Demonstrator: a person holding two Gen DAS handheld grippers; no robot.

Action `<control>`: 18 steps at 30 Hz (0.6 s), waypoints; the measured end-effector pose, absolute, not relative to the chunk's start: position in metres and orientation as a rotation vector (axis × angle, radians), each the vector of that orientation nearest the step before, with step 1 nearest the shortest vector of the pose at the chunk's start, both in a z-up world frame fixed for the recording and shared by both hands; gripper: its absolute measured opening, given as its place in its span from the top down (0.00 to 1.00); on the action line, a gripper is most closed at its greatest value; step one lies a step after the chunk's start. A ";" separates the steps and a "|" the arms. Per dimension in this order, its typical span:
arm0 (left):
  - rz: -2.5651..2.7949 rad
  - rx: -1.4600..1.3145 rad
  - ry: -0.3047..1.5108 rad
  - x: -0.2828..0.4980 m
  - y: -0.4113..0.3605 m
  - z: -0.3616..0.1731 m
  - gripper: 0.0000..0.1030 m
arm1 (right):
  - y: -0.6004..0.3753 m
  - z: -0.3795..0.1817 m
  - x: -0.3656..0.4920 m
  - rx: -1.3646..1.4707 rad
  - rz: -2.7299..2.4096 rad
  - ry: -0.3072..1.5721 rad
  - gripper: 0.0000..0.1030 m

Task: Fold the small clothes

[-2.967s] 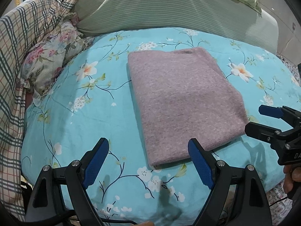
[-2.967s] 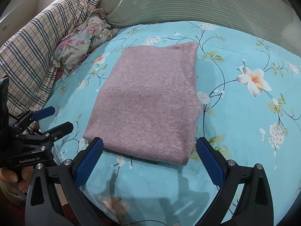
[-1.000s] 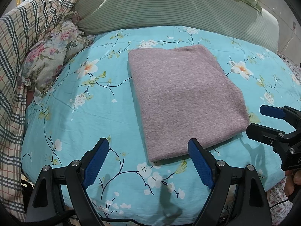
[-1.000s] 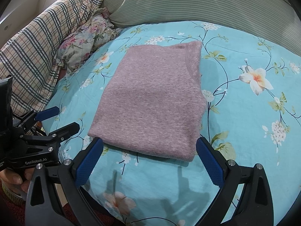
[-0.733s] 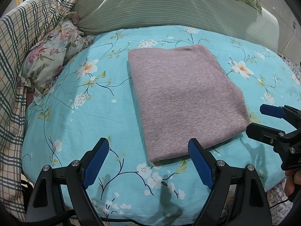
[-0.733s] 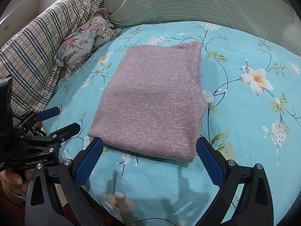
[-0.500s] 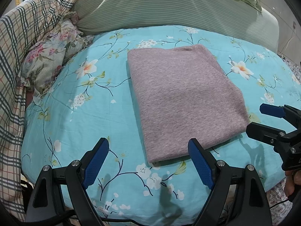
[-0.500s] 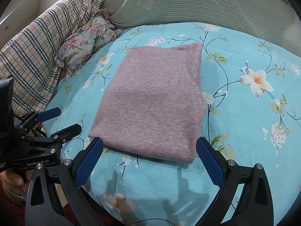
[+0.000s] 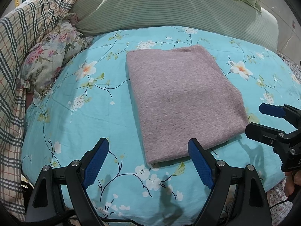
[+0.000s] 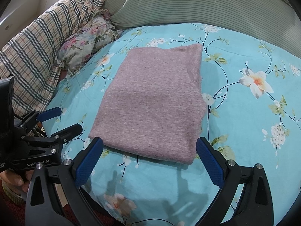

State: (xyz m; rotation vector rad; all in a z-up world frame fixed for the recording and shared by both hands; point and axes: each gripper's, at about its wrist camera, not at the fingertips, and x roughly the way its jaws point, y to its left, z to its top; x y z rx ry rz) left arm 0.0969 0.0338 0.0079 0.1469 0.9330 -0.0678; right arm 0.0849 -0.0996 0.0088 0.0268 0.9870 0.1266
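Note:
A mauve knitted garment (image 9: 180,101) lies folded into a flat rectangle on the turquoise floral bedsheet (image 9: 90,113); it also shows in the right wrist view (image 10: 154,101). My left gripper (image 9: 150,160) is open and empty, held just short of the garment's near left corner. My right gripper (image 10: 148,162) is open and empty, held before the garment's near edge. Each gripper shows in the other's view: the right one at the right side (image 9: 263,120), the left one at the left side (image 10: 60,120).
A green striped pillow (image 9: 169,7) lies behind the garment. A plaid blanket (image 9: 20,43) and a floral pillow (image 9: 50,56) are bunched at the left. The bed's front edge runs just below the grippers.
Both grippers have stayed open and nearly still. The garment has not moved.

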 end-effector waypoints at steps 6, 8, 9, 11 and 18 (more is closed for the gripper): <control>-0.066 0.150 0.931 0.098 0.034 0.008 0.16 | -0.099 0.008 0.084 0.027 0.124 0.986 0.04; -0.064 0.151 0.932 0.097 0.033 0.008 0.16 | -0.099 0.008 0.084 0.027 0.124 0.985 0.04; -0.064 0.152 0.931 0.097 0.033 0.008 0.16 | -0.099 0.009 0.084 0.027 0.124 0.984 0.04; -0.064 0.157 0.930 0.098 0.033 0.008 0.16 | -0.099 0.008 0.084 0.028 0.122 0.985 0.04; -0.068 0.158 0.928 0.100 0.032 0.009 0.16 | -0.099 0.009 0.085 0.027 0.126 0.984 0.04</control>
